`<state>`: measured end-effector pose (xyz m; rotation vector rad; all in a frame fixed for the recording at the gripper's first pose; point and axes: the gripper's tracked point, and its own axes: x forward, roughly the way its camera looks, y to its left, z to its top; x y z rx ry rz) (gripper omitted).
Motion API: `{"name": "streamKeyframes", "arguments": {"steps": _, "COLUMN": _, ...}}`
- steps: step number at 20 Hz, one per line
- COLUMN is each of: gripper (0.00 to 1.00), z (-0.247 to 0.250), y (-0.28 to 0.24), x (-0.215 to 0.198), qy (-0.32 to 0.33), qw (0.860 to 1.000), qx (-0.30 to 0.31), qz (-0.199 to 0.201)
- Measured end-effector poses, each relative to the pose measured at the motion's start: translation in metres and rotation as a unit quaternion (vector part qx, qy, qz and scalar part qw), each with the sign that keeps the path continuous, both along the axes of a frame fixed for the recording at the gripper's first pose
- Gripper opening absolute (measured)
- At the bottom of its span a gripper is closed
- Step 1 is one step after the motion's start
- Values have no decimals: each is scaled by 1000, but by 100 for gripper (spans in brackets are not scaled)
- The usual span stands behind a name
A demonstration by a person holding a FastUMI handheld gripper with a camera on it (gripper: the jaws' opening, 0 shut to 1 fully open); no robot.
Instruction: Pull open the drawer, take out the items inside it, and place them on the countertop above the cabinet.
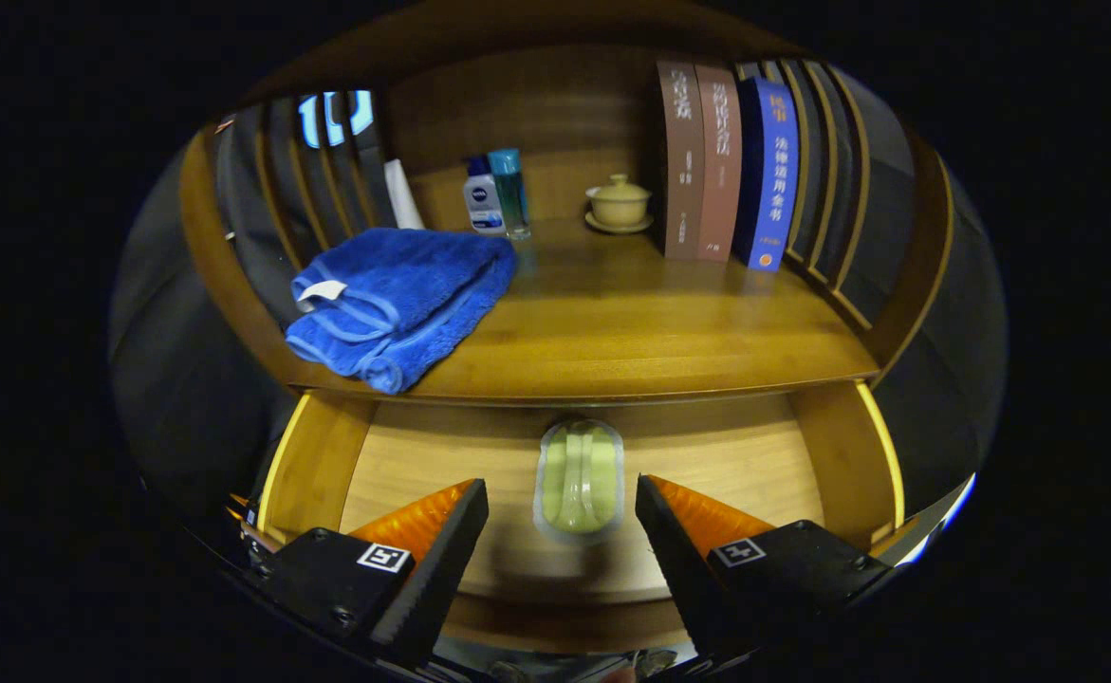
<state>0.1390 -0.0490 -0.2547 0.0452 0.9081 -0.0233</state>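
The wooden drawer (754, 465) stands pulled open below the countertop (631, 332). On its floor lies a pale green item in a clear wrapper (580, 479), lengthwise between my two fingers and just ahead of their tips. My gripper (563, 493) is open, hovering over the drawer, fingers wide apart on either side of the item and not touching it. A folded blue towel (403, 304) rests on the countertop's left front part, overhanging the edge a little.
At the back of the countertop stand two small bottles (496, 194), a lidded cream cup on a saucer (619, 204) and three upright books (726, 166). Slatted wooden sides (327, 180) close the shelf left and right. The drawer's side walls (313, 465) flank my fingers.
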Motion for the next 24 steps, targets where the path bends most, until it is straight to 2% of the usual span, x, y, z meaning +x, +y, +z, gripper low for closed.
{"name": "streamKeyframes", "arguments": {"steps": 4, "gripper": 99, "z": -36, "y": -13, "x": 15, "qy": 46, "qw": 998, "qx": -43, "qz": -3}}
{"name": "streamKeyframes", "arguments": {"steps": 10, "gripper": 73, "z": -74, "y": -11, "x": 15, "qy": 99, "qw": 994, "qx": -32, "qz": -18}}
{"name": "streamKeyframes", "arguments": {"steps": 11, "gripper": 61, "z": -72, "y": -10, "x": 18, "qy": 96, "qw": 995, "qx": -33, "qz": -13}}
{"name": "streamKeyframes", "arguments": {"steps": 12, "gripper": 61, "z": -70, "y": -10, "x": 17, "qy": 98, "qw": 995, "qx": -33, "qz": -12}}
{"name": "streamKeyframes", "arguments": {"steps": 14, "gripper": 27, "z": -70, "y": -10, "x": 16, "qy": 106, "qw": 994, "qx": -36, "qz": -13}}
{"name": "streamKeyframes", "arguments": {"steps": 17, "gripper": 18, "z": -70, "y": -11, "x": 16, "qy": 105, "qw": 994, "qx": -29, "qz": -20}}
{"name": "streamKeyframes", "arguments": {"steps": 21, "gripper": 19, "z": -61, "y": -5, "x": -1, "qy": 125, "qw": 991, "qx": 8, "qz": -44}}
{"name": "streamKeyframes", "arguments": {"steps": 24, "gripper": 18, "z": -50, "y": 8, "x": -24, "qy": 151, "qw": 987, "qx": 39, "qz": -41}}
